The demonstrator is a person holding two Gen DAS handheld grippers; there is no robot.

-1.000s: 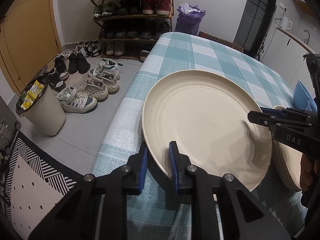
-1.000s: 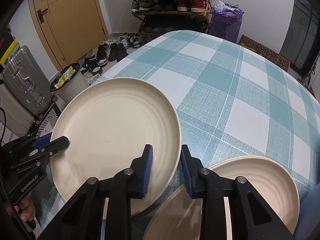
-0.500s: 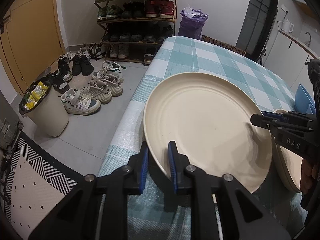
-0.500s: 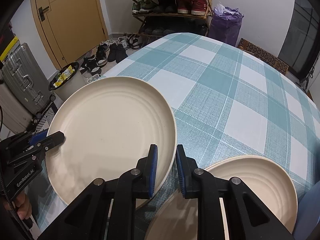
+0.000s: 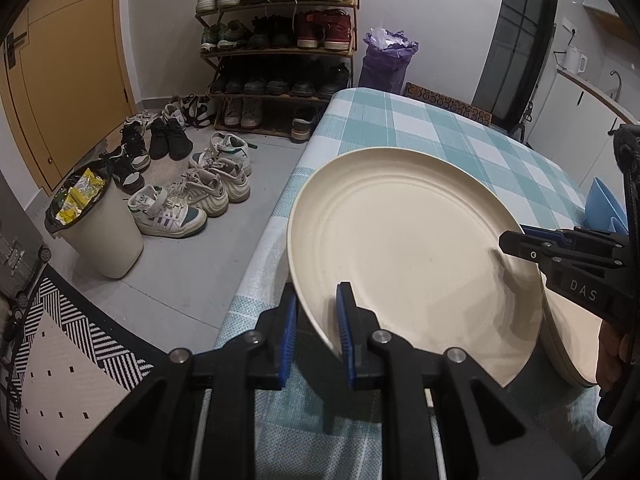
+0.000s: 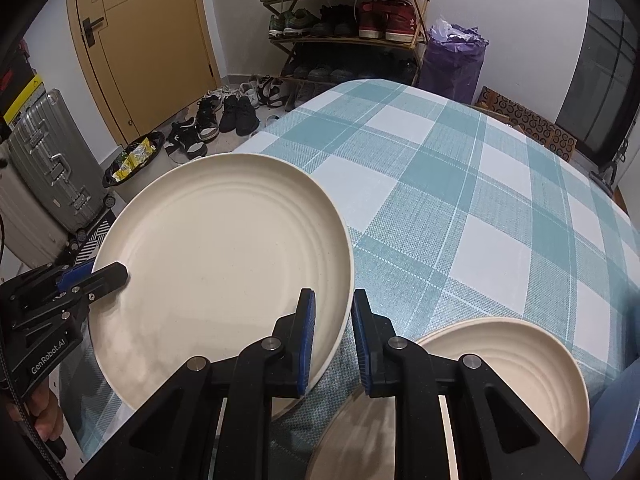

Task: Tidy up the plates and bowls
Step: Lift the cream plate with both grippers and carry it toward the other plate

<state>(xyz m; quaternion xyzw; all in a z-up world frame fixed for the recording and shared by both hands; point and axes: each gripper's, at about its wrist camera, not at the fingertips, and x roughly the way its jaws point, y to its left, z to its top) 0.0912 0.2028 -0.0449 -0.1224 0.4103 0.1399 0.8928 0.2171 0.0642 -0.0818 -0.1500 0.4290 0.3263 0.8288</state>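
A large cream plate is held above the checked table by both grippers. My left gripper is shut on its near-left rim. My right gripper is shut on its right rim, which shows in the right wrist view. The right gripper also shows in the left wrist view, and the left gripper in the right wrist view. A second cream plate lies on the table to the right, partly under the held plate's edge.
The table has a teal and white checked cloth. Blue bowls sit at the table's right edge. On the floor to the left are a bin, several shoes, a shoe rack and a suitcase.
My right gripper has closed on the plate's rim. The plate has risen a little off the table, held by both grippers.
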